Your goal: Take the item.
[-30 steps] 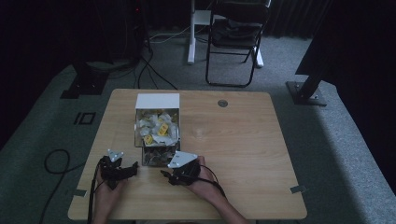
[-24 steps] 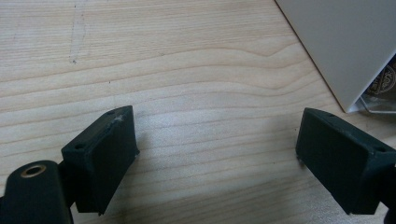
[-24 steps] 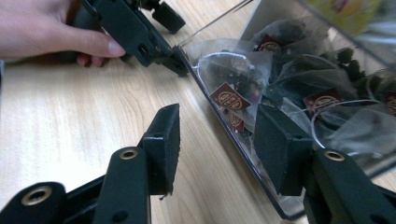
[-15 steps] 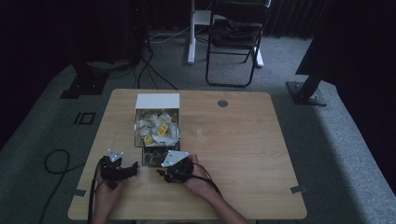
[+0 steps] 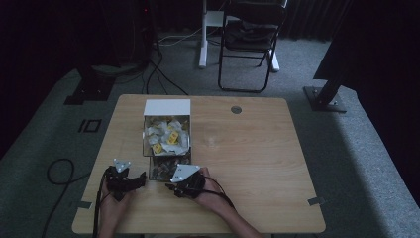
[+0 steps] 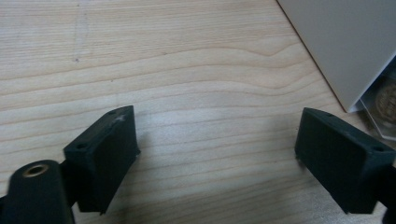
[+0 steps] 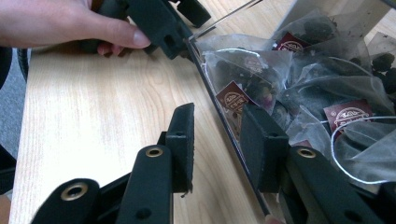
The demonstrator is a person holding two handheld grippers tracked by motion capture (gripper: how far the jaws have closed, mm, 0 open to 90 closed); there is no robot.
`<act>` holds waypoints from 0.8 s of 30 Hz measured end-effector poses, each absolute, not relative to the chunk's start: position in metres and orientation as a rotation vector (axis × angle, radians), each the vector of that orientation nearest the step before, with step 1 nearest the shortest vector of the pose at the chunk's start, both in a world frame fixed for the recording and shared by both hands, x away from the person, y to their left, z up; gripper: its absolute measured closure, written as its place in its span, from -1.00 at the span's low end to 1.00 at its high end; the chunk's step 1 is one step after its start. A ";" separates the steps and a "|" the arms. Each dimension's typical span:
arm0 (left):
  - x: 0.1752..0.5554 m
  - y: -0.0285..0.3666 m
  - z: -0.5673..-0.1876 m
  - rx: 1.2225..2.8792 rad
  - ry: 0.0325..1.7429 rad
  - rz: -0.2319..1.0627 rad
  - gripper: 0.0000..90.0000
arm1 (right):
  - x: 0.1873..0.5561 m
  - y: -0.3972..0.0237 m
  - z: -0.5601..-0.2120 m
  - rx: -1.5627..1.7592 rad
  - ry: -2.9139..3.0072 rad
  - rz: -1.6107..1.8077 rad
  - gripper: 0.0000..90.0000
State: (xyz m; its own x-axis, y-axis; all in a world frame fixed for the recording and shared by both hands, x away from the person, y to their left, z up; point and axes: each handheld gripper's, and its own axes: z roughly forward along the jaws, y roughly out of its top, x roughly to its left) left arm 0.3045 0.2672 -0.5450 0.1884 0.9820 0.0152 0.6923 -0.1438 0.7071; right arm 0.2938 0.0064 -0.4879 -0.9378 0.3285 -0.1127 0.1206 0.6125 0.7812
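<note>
Left hand-held gripper (image 6: 215, 154) spread wide over bare counter (image 5: 247, 148), right hand-held gripper (image 7: 217, 140) partly parted astride clear box wall (image 7: 224, 121), tea bags (image 7: 299, 88) at 2 o'clock.

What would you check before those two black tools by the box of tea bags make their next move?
1. Right gripper jaws straddle the clear wall of the box: ok.
2. Right jaws closed on that wall: not ok, a gap shows.
3. Left gripper open, nothing between its jaws: ok.
4. Left gripper clear of the box: cannot tell; one jaw looks very close.
5. Tea bags all inside the box: ok.
6. Table free to the right: ok.
</note>
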 end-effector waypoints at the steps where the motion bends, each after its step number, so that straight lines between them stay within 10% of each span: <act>1: 0.304 0.268 -0.545 1.901 1.568 0.667 -0.66 | 0.293 0.007 -0.488 0.363 2.595 1.229 0.46; 10: 0.303 0.269 -0.545 1.889 1.583 0.671 -0.66 | 0.287 0.006 -0.487 0.346 2.611 1.246 0.55; 24: 0.303 0.269 -0.545 1.895 1.582 0.671 -0.66 | 0.288 0.023 -0.475 0.410 2.509 1.244 0.05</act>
